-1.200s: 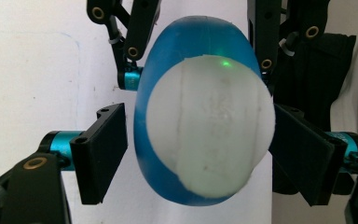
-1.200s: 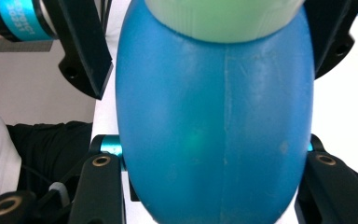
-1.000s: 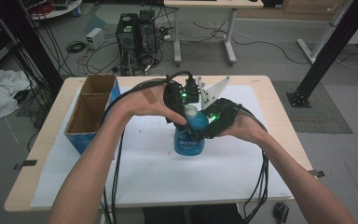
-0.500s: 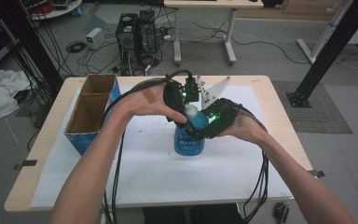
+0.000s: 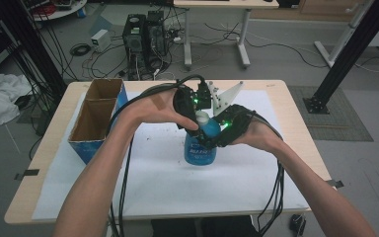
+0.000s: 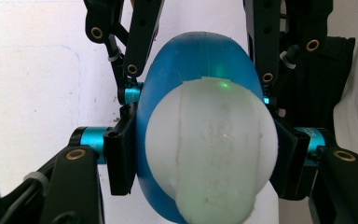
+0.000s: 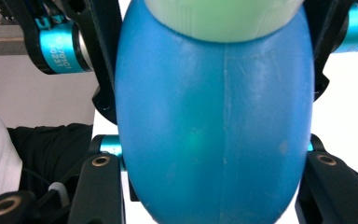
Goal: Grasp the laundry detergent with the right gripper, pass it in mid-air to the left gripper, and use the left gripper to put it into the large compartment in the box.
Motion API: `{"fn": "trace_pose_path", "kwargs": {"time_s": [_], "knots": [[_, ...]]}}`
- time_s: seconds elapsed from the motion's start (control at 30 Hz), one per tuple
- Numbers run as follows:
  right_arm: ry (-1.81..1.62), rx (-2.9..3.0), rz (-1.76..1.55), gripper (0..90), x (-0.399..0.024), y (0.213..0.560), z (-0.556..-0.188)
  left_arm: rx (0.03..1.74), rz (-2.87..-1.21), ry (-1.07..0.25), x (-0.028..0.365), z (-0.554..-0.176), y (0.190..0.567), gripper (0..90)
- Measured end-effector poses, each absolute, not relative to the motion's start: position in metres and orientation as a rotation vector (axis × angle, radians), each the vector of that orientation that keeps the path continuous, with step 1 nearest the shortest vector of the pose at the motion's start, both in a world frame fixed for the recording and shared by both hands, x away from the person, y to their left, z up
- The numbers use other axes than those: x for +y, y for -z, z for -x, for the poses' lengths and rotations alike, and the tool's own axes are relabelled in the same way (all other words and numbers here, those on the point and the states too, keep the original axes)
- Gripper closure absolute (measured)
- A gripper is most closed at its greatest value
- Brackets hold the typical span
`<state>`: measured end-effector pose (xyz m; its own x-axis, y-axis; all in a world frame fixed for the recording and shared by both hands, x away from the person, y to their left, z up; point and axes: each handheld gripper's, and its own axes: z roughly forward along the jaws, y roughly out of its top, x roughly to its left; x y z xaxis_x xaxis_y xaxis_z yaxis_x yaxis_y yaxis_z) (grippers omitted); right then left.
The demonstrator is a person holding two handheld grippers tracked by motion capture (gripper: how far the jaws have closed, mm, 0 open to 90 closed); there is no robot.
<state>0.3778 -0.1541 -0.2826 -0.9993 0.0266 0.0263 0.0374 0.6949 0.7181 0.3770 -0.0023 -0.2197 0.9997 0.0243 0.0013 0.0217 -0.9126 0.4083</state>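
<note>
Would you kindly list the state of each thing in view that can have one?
Blue bottle: upright on the table, white cap on.
Left claw: jaws just closed, shut on the white cap.
Right claw: shut on the blue bottle's body.
Cardboard box: open at the top, insides hard to see.

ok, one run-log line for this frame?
left gripper: just closed on white cap | right gripper: shut on blue bottle | bottle upright on table

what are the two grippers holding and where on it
Both hold the blue plastic bottle: left gripper clamps its white cap, right gripper its body.
</note>
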Motion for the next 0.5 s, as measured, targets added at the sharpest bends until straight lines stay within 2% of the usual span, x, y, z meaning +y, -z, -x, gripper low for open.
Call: {"fn": "trace_pose_path", "kwargs": {"time_s": [0.5], "knots": [[1.239, -2.872, 0.062, 44.8, -0.1506, 0.2864, -0.3781, 0.034, -2.74, 0.01, -0.0009, -0.3786, 0.2207, 38.1]]}}
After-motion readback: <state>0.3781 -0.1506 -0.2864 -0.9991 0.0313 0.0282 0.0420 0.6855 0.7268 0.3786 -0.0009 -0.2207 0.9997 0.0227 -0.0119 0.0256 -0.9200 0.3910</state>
